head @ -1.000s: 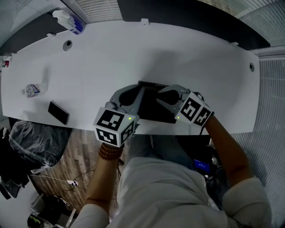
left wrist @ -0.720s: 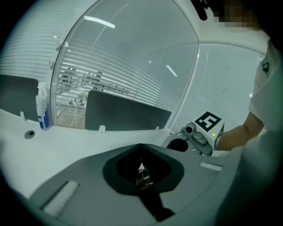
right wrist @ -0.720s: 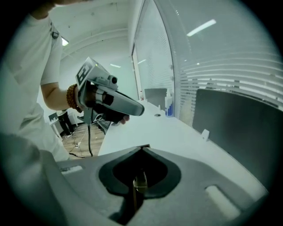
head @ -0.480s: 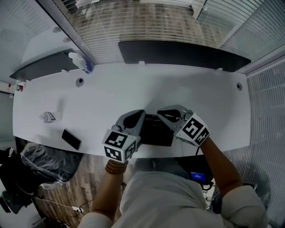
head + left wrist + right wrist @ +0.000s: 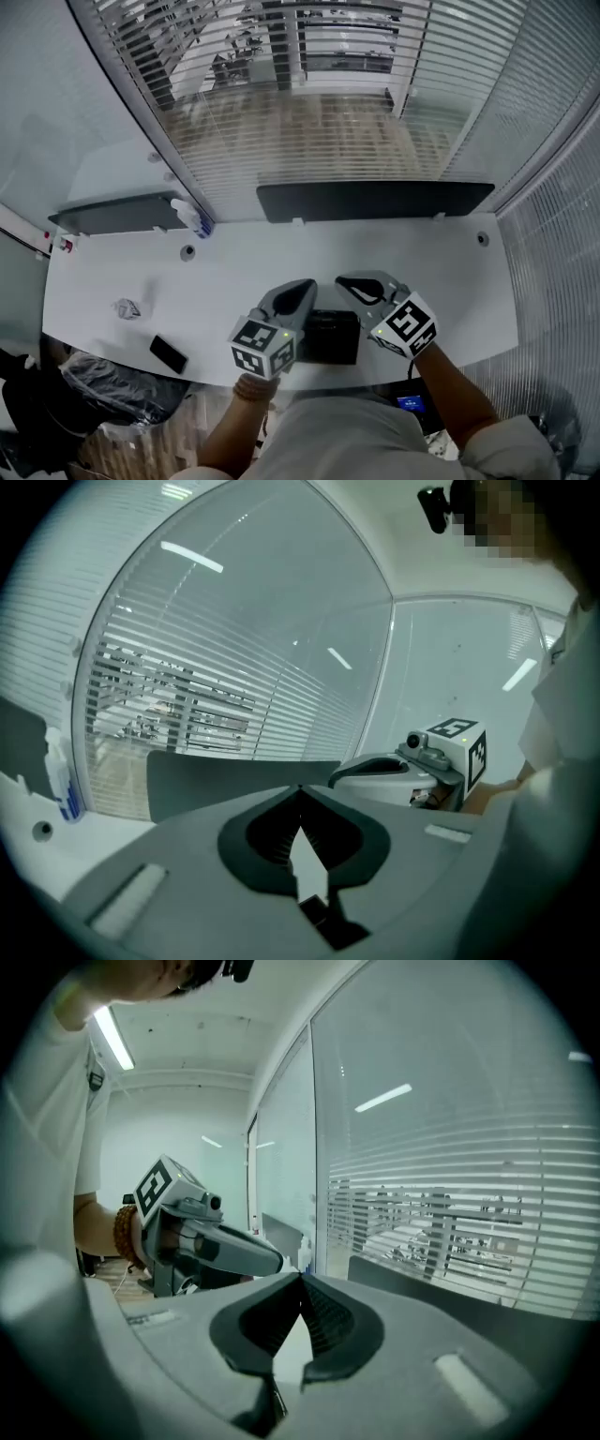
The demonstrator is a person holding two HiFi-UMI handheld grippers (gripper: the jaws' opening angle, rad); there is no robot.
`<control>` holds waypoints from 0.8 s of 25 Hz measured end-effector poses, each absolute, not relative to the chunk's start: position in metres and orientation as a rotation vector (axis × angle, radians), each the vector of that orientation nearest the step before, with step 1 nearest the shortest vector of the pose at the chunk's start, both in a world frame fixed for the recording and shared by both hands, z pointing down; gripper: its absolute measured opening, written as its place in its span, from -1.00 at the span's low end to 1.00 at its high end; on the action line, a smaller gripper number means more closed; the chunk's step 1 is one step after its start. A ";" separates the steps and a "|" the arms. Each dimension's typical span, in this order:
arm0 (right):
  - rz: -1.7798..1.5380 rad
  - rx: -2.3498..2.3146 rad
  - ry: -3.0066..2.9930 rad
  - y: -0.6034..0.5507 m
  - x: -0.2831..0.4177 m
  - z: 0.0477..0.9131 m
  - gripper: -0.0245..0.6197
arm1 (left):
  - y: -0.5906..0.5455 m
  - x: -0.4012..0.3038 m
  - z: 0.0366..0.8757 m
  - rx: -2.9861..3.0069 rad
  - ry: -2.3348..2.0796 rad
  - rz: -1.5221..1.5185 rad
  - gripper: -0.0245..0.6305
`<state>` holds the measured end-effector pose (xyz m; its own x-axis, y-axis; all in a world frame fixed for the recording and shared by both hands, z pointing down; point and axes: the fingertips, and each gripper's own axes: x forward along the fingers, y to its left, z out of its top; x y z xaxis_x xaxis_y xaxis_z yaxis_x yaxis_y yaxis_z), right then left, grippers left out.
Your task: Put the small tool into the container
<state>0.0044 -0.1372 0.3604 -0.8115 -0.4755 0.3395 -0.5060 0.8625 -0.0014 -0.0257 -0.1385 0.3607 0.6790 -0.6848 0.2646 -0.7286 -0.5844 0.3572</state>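
Head view: we record the left gripper [image 5: 302, 289] and the right gripper [image 5: 349, 285] held side by side above the near edge of the white table [image 5: 234, 267]. Both point away from the person, toward the blinds [image 5: 309, 112]. Their tips are near each other but apart.

Below and between them sits the black container [image 5: 330, 339], resting on the table at its near edge. From above it looks close to square, with its sides roughly parallel to that edge, so we assign it no clear long axis. Its interior reads as uniformly dark. We cannot make out the small tool in any view, so we cannot state where it lies, which way it points or how its long axis runs.

Left gripper view: the jaws are closed, tips meeting, with nothing between the pads.

Right gripper view: same finding. The jaws are brought fully together and hold nothing.

On the table well to the left we note three items. A dark phone [image 5: 169, 353] lies flat near the front edge. A crumpled wrapper [image 5: 126, 307] lies beyond it. A white bottle [image 5: 192, 217] is at the far edge. A black panel [image 5: 375, 199] stands along the far side of the table.
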 end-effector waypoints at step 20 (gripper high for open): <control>0.028 1.065 -2.946 -0.099 0.016 0.208 -0.92 | -0.108 -0.018 0.239 2.601 -1.219 -0.186 -0.92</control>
